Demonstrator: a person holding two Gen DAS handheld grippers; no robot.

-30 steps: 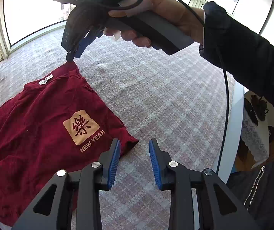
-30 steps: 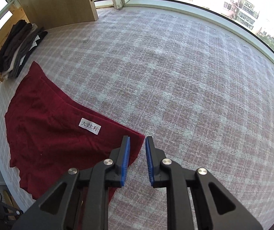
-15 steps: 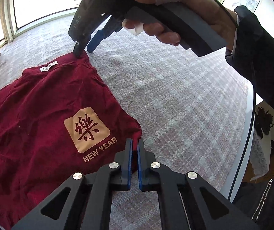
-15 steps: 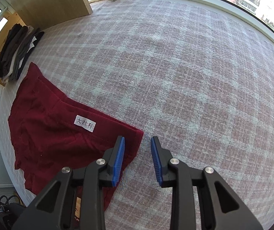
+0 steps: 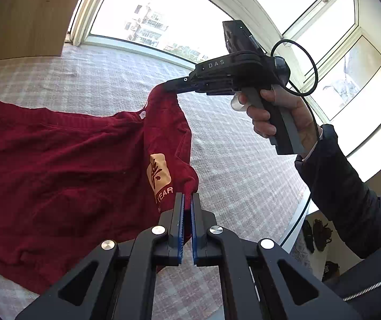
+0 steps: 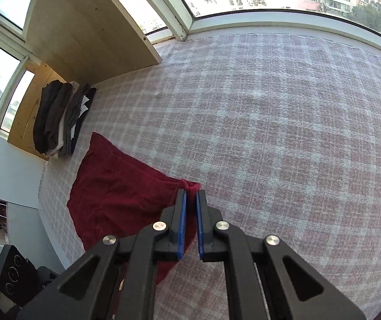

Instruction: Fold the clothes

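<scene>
A dark red garment (image 5: 57,165) with a tan printed patch reading "NEW YEAR" (image 5: 159,176) lies partly on a pink and white checked cloth. My left gripper (image 5: 187,200) is shut on the garment's near right corner and holds it lifted. My right gripper (image 6: 191,196) is shut on the garment's far right corner (image 6: 190,186); in the left wrist view it (image 5: 169,86) holds that corner raised above the surface. The right edge of the garment hangs between the two grippers. The rest of the garment (image 6: 115,197) lies on the cloth.
A stack of folded dark clothes (image 6: 62,117) sits at the far left by a wooden panel (image 6: 83,26). The checked cloth (image 6: 283,133) stretches to the window sill. Windows ring the surface. A dark jacket (image 5: 363,290) and a lower floor area lie beyond the right edge.
Both grippers closed on the garment's right corners and lifted them. The right edge rose off the cloth and the printed patch now tilts upward.
</scene>
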